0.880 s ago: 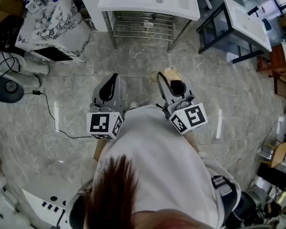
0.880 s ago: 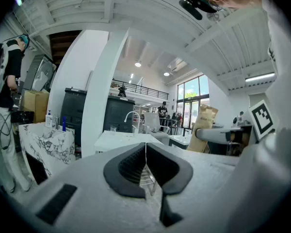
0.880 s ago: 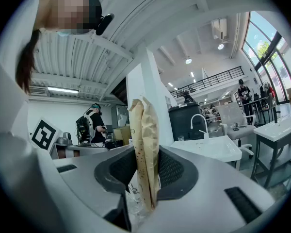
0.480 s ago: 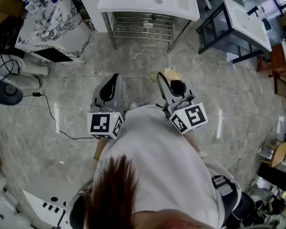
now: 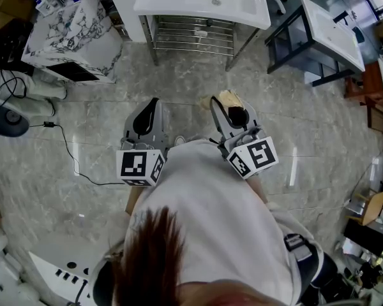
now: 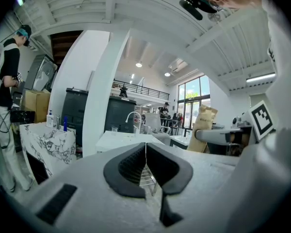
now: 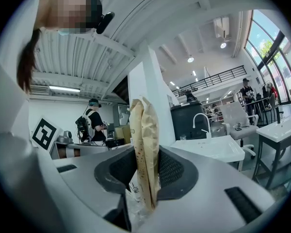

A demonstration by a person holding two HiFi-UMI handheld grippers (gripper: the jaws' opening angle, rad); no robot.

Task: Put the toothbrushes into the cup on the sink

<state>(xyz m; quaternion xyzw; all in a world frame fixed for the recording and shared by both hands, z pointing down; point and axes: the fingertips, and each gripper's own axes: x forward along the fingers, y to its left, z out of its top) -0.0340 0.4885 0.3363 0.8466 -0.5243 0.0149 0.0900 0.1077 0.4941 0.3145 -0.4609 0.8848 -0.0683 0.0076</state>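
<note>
Brown paper packet (image 7: 144, 144) is pinched upright in the right gripper (image 5: 226, 110). Its pads close on the lower part and most of the packet stands free above them. Left gripper (image 6: 145, 152) is closed on nothing, jaws meeting edge to edge. Both are held close to the person's body, pointing roughly level toward the white sink (image 5: 179, 5), which is well apart across the tiled floor (image 5: 179, 81).

No loose toothbrushes show in any view. Whether the packet holds them I cannot tell. A small clear cup (image 6: 114, 128) seems to stand by the tap (image 6: 132, 116) on the sink, too small to confirm.

Risks from here, judged:
- The packet is gripped low and is tall and soft, so it could fold or slide out during the walk to the sink, more so if the gripper tips.
- Squeezing harder may crush the paper and whatever is inside.
- Getting anything out needs the left gripper opened first; pulling against a one-sided pinch could tear the packet or spill the contents on the floor.
- A light cup near the sink edge could be knocked over by a long item dropped in at an angle.
- A black cable (image 5: 70, 158) lies on the floor to the left; drifting that way could snag a foot.
</note>
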